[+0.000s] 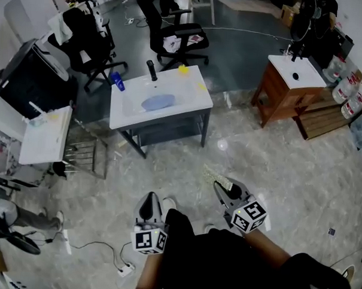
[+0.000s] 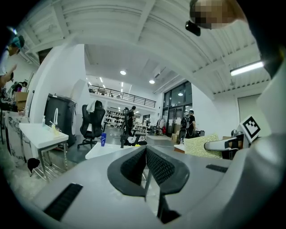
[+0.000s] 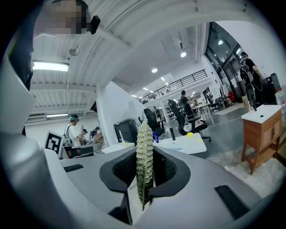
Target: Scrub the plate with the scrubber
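person's dark clothing (image 1: 224, 262) fills the bottom of the head view. each hand carries a gripper w/ a marker cube (image 1: 150, 240) at the rear.

left gripper (image 1: 148, 200): jaws fully together, nothing between them. the left gripper view shows the pads meeting along one line.

right gripper (image 1: 222, 189): jaws clamped on the scrubber (image 1: 217, 176), a flat green-yellow mesh pad. in the right gripper view it is held edge-on and stands upright above the jaw tips. in the head view its free end sticks out past the jaws toward the table.

both grippers hang over the mottled floor (image 1: 276, 169), well apart from the table.

white sink table (image 1: 198, 103): upper centre of the head view, ahead of the grippers.
- plate (image 1: 158, 101): blue, lying flat in the basin, no gripper near it.
- black faucet (image 1: 151, 69): at the far rim.
- blue bottle (image 1: 117, 80): far left corner of the table.
- small yellow item (image 1: 183, 68): just right of the faucet.

wooden cabinet (image 1: 279, 94) w/ white top: to the right, apart from the table. black office chairs (image 1: 174, 33): beyond the table.
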Demonstrator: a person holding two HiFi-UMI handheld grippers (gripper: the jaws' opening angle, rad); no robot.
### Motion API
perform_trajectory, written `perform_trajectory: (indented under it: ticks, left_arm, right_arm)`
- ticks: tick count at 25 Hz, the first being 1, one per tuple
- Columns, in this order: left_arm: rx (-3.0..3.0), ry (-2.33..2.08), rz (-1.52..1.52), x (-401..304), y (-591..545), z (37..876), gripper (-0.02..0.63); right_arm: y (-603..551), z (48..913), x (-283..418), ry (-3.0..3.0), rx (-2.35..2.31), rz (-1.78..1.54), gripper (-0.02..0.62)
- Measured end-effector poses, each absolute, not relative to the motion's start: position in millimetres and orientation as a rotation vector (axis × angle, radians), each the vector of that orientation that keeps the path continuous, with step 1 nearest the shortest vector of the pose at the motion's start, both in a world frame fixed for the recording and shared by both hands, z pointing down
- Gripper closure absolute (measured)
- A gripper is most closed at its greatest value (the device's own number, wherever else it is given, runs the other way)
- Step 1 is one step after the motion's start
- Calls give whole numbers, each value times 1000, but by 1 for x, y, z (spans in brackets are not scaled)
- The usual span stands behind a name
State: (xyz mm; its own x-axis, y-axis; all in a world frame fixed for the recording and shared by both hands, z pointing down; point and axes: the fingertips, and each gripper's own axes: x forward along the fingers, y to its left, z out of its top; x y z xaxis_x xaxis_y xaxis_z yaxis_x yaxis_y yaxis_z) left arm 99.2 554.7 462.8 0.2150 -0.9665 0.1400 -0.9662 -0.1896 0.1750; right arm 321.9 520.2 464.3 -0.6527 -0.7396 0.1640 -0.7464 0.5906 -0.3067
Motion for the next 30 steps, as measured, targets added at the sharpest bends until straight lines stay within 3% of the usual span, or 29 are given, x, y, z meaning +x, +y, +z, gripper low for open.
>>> perform_trajectory:
  ticks: [13, 30]
  left_arm:
    - [2239, -1836, -45, -15, 426, 464, 601]
    - [2314, -1609, -63, -97, 321, 483, 601]
  right_arm:
    - [385, 453, 192, -2768, 1250, 532, 535]
    - [322, 468, 112, -2664, 1402, 629, 535]
